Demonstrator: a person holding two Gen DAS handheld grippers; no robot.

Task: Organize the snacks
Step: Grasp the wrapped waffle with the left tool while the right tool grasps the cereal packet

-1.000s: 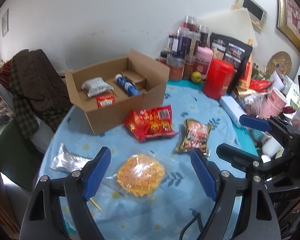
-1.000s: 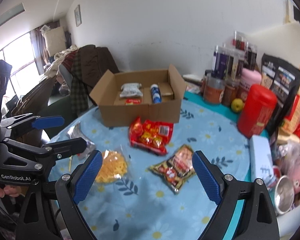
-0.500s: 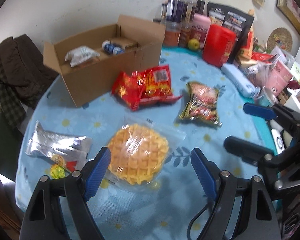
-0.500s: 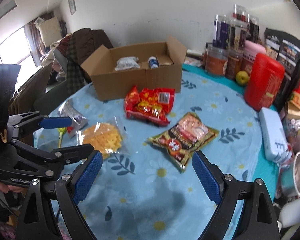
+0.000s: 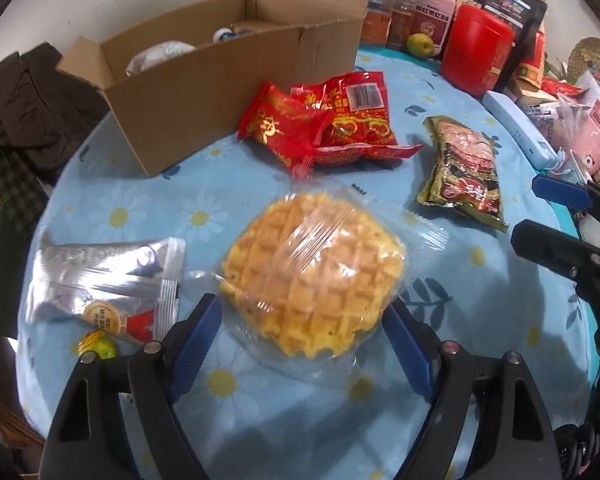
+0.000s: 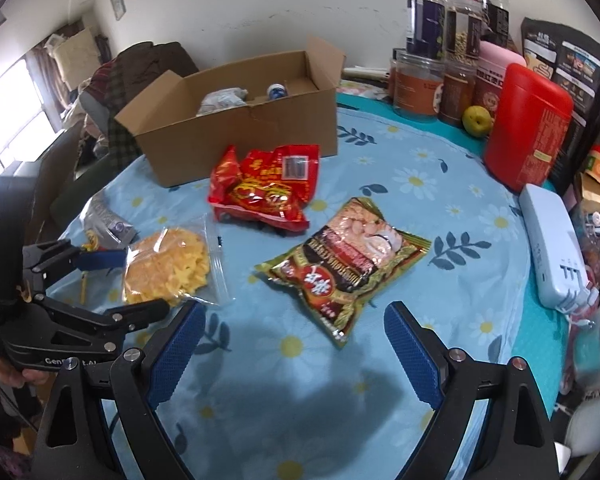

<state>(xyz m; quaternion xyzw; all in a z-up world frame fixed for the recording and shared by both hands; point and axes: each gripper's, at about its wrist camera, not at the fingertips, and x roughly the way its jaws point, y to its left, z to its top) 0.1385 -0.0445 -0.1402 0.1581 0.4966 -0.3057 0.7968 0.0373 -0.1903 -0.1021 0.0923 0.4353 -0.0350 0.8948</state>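
The left gripper hangs over the wrapped waffle on the table, its fingers wide on either side without touching it. The right gripper, fingers also wide and empty, hovers near the green snack packet. The cardboard box stands behind.

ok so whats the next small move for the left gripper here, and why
Probably ease the left gripper a little further down and close on the wrapped waffle. Its fingers stand open either side of the waffle's near edge without pressing it, and the waffle lies loose on the tablecloth, outside the cardboard box where other snacks already sit.
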